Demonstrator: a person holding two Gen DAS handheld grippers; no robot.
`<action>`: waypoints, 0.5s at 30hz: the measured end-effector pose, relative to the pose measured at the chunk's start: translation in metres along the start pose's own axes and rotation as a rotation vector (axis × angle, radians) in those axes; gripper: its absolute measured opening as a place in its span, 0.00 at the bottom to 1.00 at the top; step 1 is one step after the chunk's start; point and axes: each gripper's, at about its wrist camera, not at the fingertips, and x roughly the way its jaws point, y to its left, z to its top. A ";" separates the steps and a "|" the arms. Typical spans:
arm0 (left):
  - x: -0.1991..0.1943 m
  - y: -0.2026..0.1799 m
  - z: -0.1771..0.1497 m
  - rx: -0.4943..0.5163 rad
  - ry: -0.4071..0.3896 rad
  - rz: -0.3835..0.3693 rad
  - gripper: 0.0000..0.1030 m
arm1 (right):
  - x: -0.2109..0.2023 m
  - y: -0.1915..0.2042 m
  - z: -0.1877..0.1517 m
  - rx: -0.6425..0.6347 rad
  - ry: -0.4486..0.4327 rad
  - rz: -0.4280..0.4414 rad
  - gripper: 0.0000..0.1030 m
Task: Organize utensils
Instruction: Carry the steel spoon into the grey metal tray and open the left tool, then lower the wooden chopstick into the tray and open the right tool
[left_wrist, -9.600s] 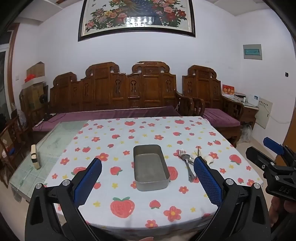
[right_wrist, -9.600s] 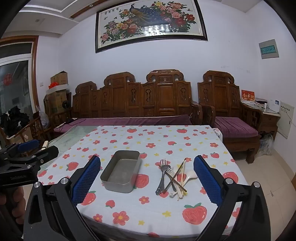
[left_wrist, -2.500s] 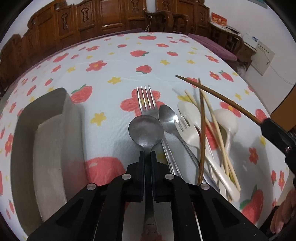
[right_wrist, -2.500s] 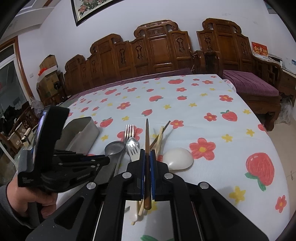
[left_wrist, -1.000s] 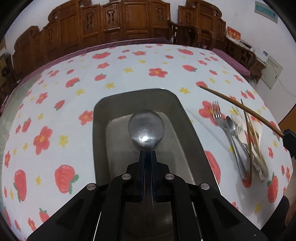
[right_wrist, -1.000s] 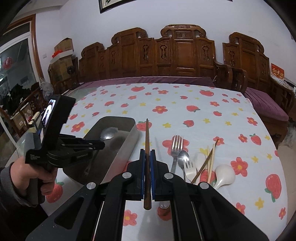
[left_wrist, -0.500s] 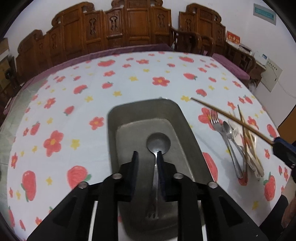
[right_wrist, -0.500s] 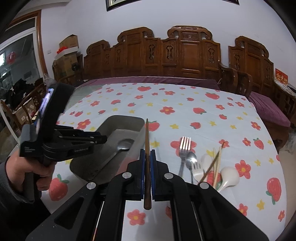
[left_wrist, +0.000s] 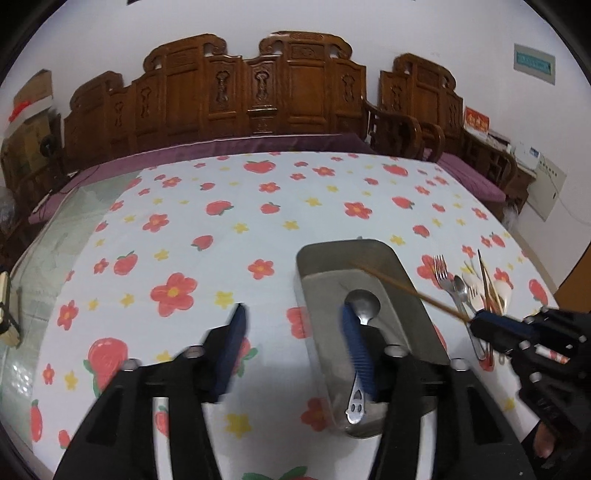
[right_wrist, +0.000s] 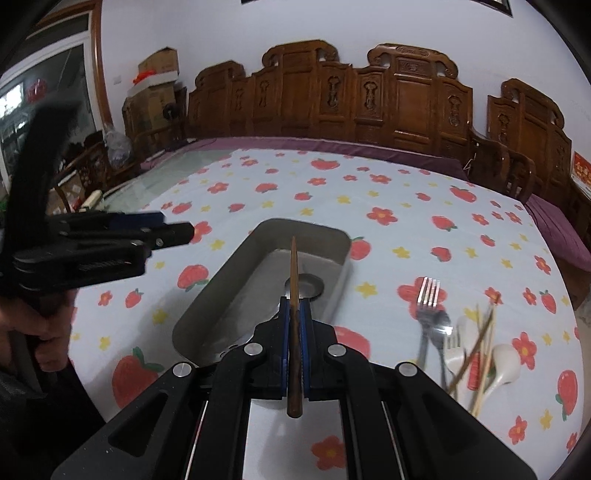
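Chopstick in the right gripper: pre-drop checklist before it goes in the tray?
1. Grip: right gripper is shut on the brown chopstick: ok.
2. Aim: in the right wrist view the chopstick tip lies over the metal tray: ok. Height above it: cannot tell.
3. Tray contents: one metal spoon lies inside along its length, with room beside it: ok.
4. Left gripper: its jaws have just been opening, nothing is between them, and the spoon is released: ok.
5. Clearance: in the left wrist view one left finger overlaps the tray; whether it is above it or beside it: cannot tell.
6. Remaining pile of forks, spoons and chopsticks on the tablecloth: not ok, not yet sorted.
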 end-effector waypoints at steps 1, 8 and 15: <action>-0.001 0.003 0.000 -0.005 -0.003 -0.001 0.57 | 0.006 0.003 0.001 -0.003 0.011 0.001 0.06; -0.002 0.026 0.000 -0.053 -0.004 0.002 0.60 | 0.043 0.011 0.008 0.021 0.072 -0.014 0.06; -0.005 0.037 0.001 -0.081 -0.009 0.000 0.60 | 0.064 0.014 0.008 0.060 0.115 -0.007 0.07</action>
